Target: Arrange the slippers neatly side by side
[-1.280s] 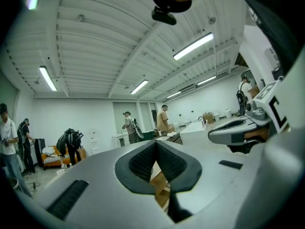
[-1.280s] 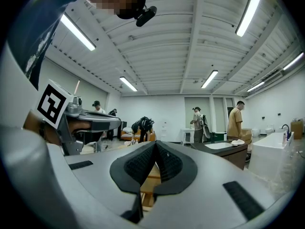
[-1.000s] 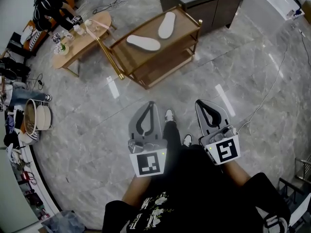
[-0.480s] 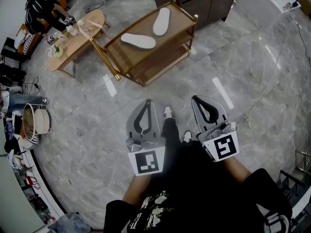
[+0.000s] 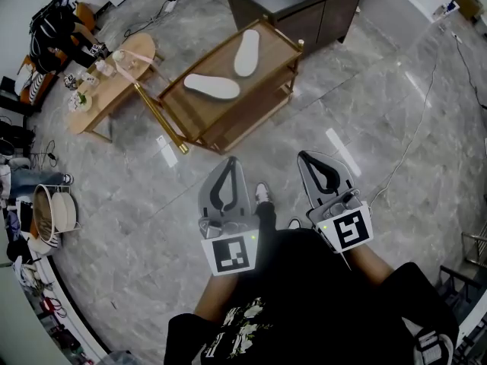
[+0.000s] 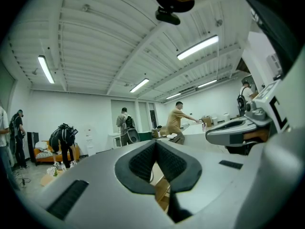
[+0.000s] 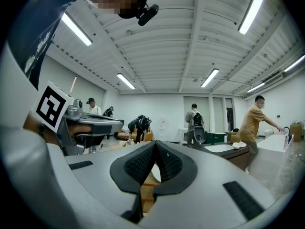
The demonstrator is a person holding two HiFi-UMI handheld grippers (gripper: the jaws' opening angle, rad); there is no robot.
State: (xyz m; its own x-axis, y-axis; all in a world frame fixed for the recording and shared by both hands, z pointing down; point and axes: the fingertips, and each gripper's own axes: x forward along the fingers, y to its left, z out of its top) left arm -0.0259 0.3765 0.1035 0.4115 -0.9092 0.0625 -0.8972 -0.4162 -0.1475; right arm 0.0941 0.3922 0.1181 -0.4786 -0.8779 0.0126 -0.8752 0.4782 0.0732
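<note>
Two white slippers lie apart on the top shelf of a wooden cart: one slipper lies crosswise near the left, the other slipper points away at the back right. My left gripper and right gripper hang side by side over the floor in front of the cart, well short of it. Both are shut with nothing between the jaws. In the left gripper view the left gripper tips upward toward the room; in the right gripper view the right gripper does the same.
A dark cabinet stands behind the cart, and a low oval wooden table with small items sits to the left. Clutter and a basket line the left wall. A cable runs over the grey marble floor on the right. Several people stand far off.
The view has moved closer to the cart, which has slid down and left in the picture. Both grippers stay shut and held as before.
</note>
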